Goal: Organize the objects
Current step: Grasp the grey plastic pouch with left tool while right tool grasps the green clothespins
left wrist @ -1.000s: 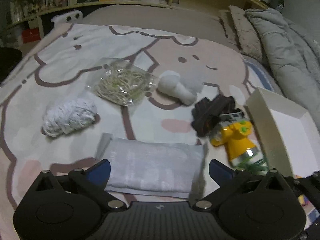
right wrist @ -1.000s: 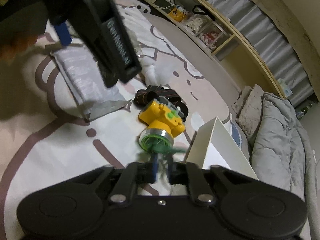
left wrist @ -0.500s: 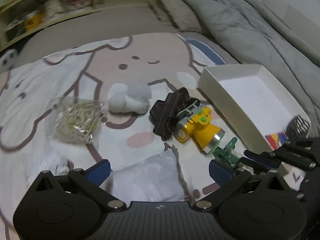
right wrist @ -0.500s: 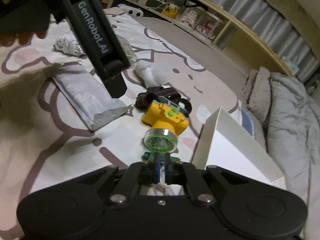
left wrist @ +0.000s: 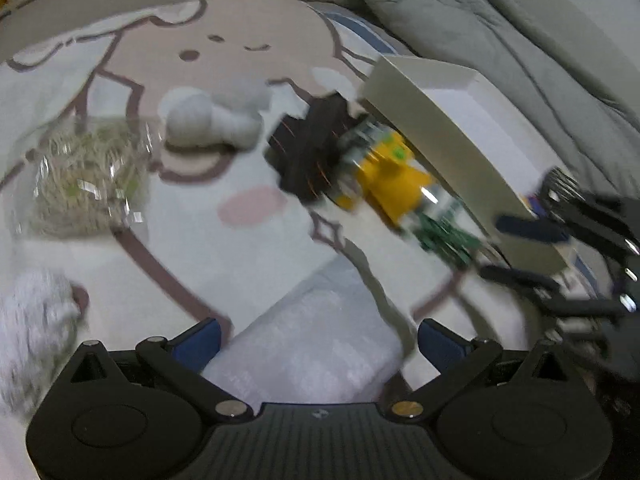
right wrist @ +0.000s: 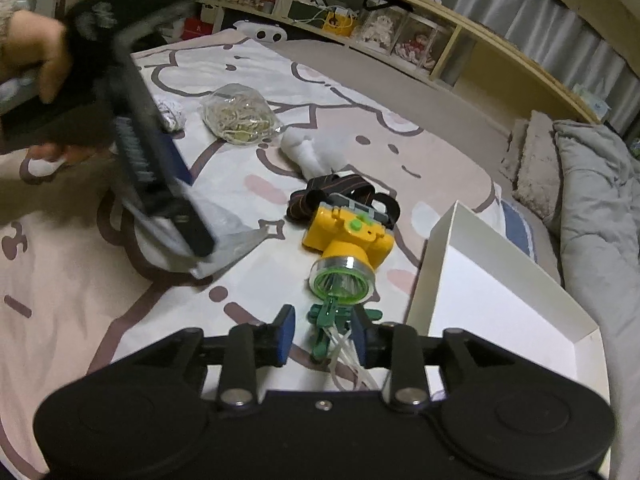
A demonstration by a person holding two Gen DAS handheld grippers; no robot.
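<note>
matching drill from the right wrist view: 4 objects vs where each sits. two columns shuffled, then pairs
Things:
1. yellow headlamp
2. green clip
3. white box
4. bag of rubber bands

Places:
A. far back on the blanket, near the white yarn ball
B. between the right tool's opening fingers, not pinched
C. right edge, next to the grey duvet
D. centre, lens facing the camera, strap behind it

Pairs: 1-D, 2-B, 3-C, 4-A

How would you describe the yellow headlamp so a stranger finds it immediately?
On the cartoon-print bedspread, look beside the open white box. The yellow headlamp lies there, its dark strap behind it; nothing else nearby is bright yellow with a green-ringed lens.
</note>
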